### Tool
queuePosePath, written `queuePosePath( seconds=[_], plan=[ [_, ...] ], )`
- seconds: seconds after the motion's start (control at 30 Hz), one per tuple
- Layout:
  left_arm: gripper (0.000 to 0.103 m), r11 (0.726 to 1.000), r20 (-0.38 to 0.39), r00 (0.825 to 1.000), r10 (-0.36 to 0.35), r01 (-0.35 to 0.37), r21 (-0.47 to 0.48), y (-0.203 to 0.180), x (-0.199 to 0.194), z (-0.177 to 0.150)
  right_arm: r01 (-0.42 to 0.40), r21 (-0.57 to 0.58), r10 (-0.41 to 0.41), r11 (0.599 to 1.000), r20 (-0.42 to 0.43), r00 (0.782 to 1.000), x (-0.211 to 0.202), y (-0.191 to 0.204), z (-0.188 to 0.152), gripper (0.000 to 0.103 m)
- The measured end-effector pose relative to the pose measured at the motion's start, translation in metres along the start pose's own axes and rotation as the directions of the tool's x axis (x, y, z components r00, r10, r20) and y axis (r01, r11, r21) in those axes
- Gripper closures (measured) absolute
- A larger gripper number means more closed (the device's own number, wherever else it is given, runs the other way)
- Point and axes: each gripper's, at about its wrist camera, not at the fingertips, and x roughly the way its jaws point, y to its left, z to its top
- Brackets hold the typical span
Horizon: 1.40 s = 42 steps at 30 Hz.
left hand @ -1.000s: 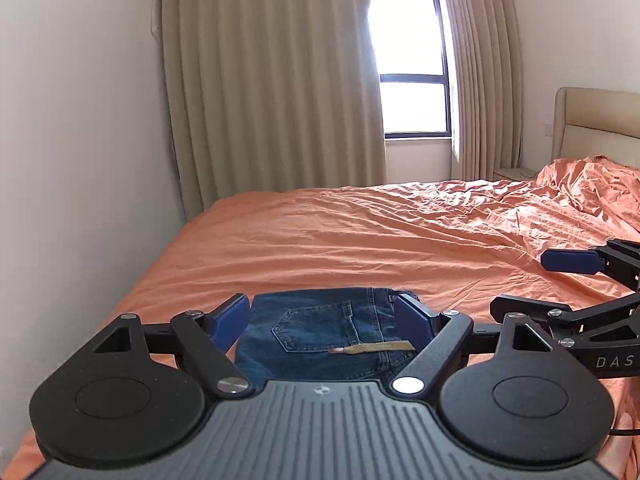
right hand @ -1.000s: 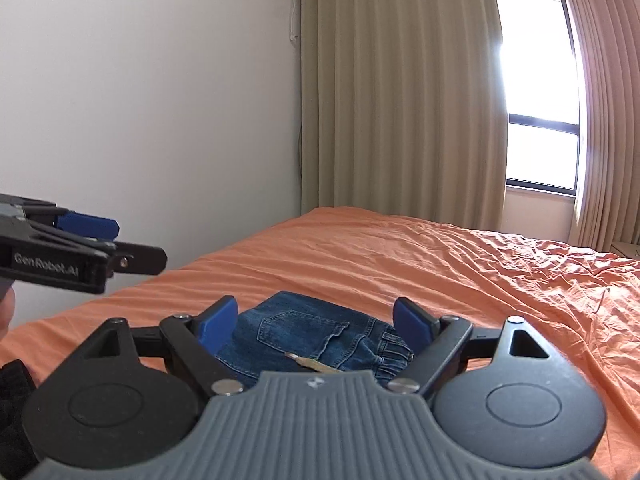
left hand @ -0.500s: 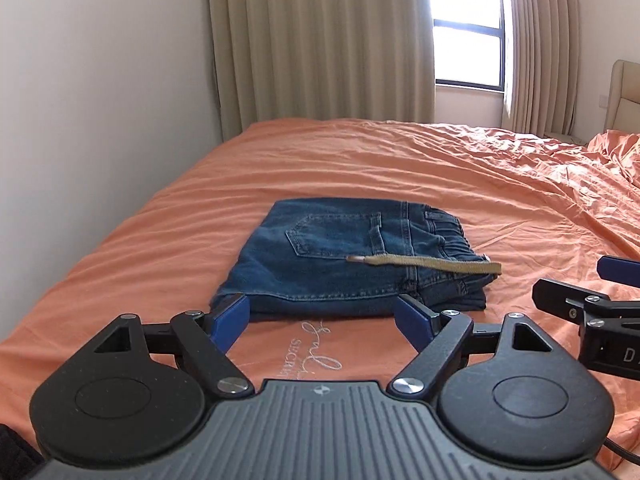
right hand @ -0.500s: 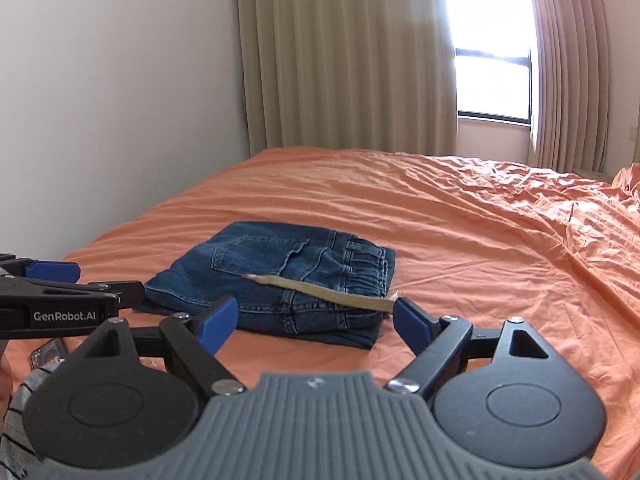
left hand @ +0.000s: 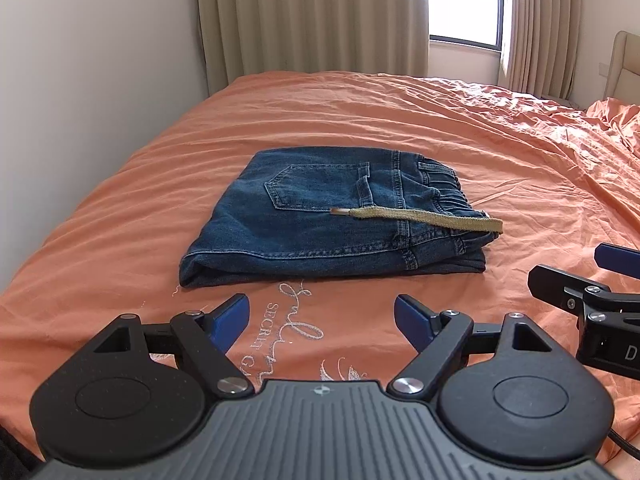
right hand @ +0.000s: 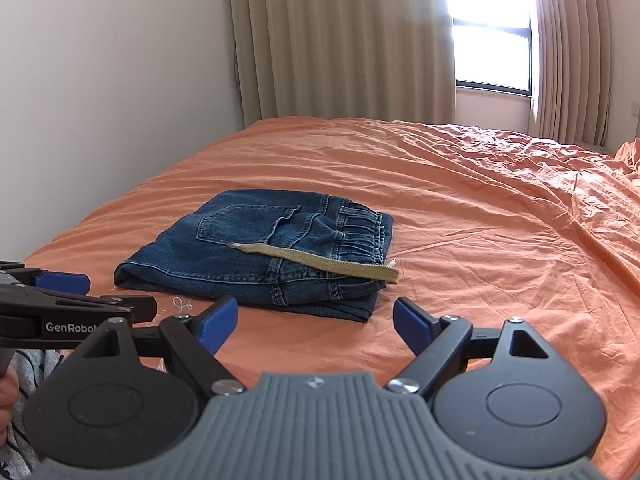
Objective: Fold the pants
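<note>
Low in both frames, your left claw point(left hand: 321, 322) and right claw point(right hand: 315, 322) were spread, holding nothing. Mid-frame beyond them, the pants point(left hand: 332, 216) lay folded on the bed point(left hand: 400, 120); folding looked finished, perhaps only tucking the drawstring point(left hand: 420, 218).

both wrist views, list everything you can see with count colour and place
jeans: one pair, dark blue denim, folded flat in the middle of the bed
drawstring: one, tan, lying across the top of the jeans from the waistband
bedsheet: one, orange, wrinkled, covering the bed, white embroidery near the front edge
curtains: beige, closed on the far wall, beside the window
window: one, dark frame, bright, far right
headboard: one, beige, right edge
left gripper: one, black with blue pads, open, short of the jeans
right gripper: one, black with blue pads, open, short of the jeans
</note>
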Motion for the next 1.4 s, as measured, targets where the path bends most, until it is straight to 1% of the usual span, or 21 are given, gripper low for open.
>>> queuePosePath(
  seconds=[0.7, 0.87, 1.4],
  plan=[
    [0.007, 1.000, 0.016, 1.000, 0.002, -0.002, 0.011, 0.003, -0.005, 0.006, -0.006, -0.003, 0.006, 1.000, 0.025, 1.000, -0.012, 0.001, 0.005, 0.022],
    [0.007, 1.000, 0.023, 1.000, 0.011, -0.011, 0.018, 0.003, -0.007, 0.007, -0.006, -0.002, 0.006, 1.000, 0.026, 1.000, -0.011, 0.001, 0.004, 0.022],
    [0.007, 1.000, 0.031, 1.000, 0.002, -0.003, 0.016, 0.003, -0.013, 0.009, -0.013, 0.003, 0.012, 1.000, 0.033, 0.999, -0.020, 0.002, 0.007, 0.022]
  ],
)
